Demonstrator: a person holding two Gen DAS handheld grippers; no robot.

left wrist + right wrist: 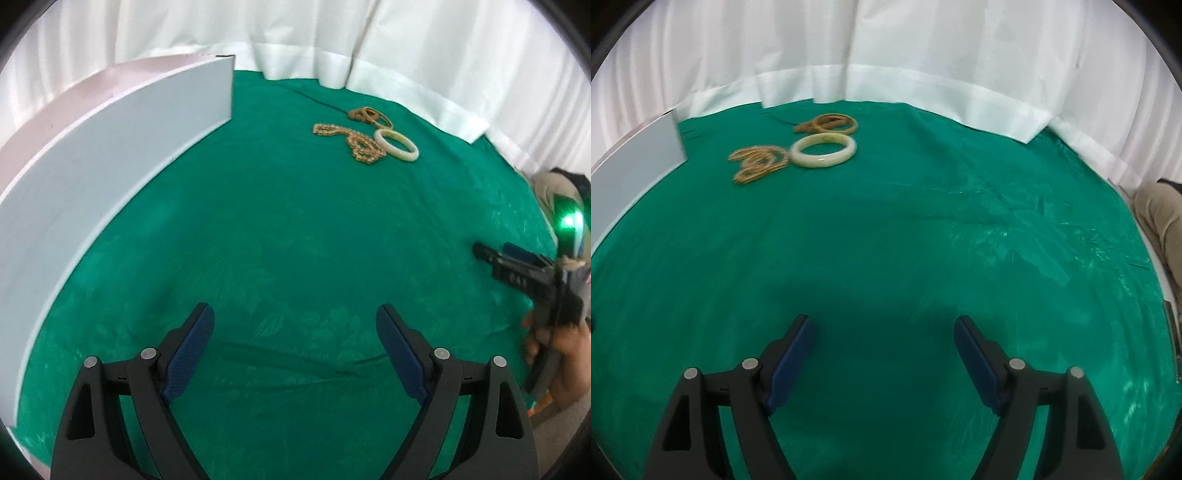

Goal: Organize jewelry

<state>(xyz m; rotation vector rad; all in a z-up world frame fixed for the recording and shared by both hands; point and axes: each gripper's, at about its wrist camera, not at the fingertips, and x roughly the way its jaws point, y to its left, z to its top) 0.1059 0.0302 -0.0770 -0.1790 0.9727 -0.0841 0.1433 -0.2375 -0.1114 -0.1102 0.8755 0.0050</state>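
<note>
From the left wrist camera, the left gripper (294,325) hangs over the green cloth (280,236) that covers the table, its jaws spread wide with nothing between the blue pads. To its left stands a white box (122,147), whose long pale wall curves along the edge of the view. The jewelry lies far ahead on the cloth, near the white curtain (332,37): a cream bangle (396,144), a gold bead necklace (351,142) lying in loose loops and touching the bangle's left side, and a gold bracelet cluster (368,114) just behind them. At the right edge, the right gripper (491,254) comes into view, held in a hand (557,350); its jaws are seen side-on and only slightly parted there, with nothing visible between them. A green light (569,220) glows behind it.

From the right wrist camera, the right gripper (882,332) shows its jaws spread wide over bare green cloth (905,240), pinching nothing. The jewelry sits well ahead and to the left: the cream bangle (823,151) lies flat, the gold bead necklace (757,164) is bunched against its left side, and the gold bracelet cluster (831,123) lies just behind the bangle, close to the hem of the white curtain (886,55). The corner of the white box (639,158) shows at the left edge, just beside the necklace. This view is somewhat blurred.
</note>
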